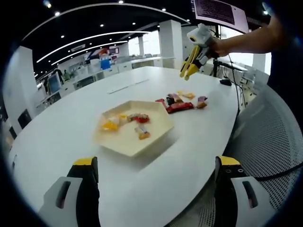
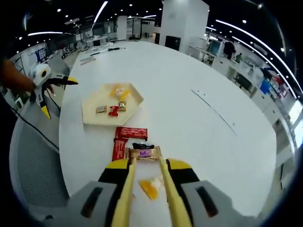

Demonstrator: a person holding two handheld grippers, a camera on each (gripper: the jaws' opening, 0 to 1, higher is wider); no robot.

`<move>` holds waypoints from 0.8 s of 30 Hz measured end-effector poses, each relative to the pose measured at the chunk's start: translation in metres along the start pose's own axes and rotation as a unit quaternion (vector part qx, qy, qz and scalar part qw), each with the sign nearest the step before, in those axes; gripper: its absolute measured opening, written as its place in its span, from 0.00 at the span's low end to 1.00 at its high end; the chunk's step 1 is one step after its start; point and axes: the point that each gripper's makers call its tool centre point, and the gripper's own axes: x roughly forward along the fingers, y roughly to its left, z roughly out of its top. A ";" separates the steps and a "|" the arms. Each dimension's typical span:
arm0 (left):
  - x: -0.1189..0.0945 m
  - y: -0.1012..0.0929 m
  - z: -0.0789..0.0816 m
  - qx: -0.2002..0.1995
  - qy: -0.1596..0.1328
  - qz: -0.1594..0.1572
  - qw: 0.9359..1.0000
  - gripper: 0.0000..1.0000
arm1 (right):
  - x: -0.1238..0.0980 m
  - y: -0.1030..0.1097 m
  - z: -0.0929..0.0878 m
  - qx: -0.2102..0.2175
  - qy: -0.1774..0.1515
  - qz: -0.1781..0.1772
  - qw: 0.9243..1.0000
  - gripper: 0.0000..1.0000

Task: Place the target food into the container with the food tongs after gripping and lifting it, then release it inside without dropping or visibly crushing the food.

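Observation:
A beige hexagonal tray (image 1: 156, 135) (image 2: 92, 113) lies on the white table and holds several wrapped snacks. More snacks lie loose beside it: red packets (image 1: 180, 106) (image 2: 131, 133), a brown-and-purple bar (image 2: 146, 152) and an orange sweet (image 2: 150, 188). My right gripper (image 2: 147, 171) (image 1: 195, 54) is shut on yellow food tongs (image 2: 130, 184) (image 1: 189, 70). It hangs well above the loose snacks, and the tong tips are slightly apart with nothing in them. My left gripper (image 1: 156, 182) (image 2: 59, 97) stands open near the table's edge, short of the tray.
The big white table (image 1: 71, 123) (image 2: 199, 94) curves away, with papers (image 1: 125, 86) far across it. A grey mesh chair (image 1: 270, 142) (image 2: 33, 156) stands at the near edge. A person's arm (image 1: 246, 42) holds the right gripper. Desks and pillars fill the room behind.

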 end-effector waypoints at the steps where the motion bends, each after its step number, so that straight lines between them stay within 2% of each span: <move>1: 0.000 0.000 0.000 0.001 0.000 -0.001 1.000 0.99 | -0.001 -0.001 -0.002 0.004 -0.002 -0.002 1.000 0.28; 17: 0.001 -0.002 -0.003 0.002 0.005 -0.004 1.000 0.99 | -0.010 -0.008 -0.024 0.022 0.006 -0.014 1.000 0.29; 24: 0.002 -0.002 -0.004 0.001 0.007 -0.005 1.000 0.99 | -0.003 -0.012 -0.031 0.042 0.011 -0.028 0.999 0.29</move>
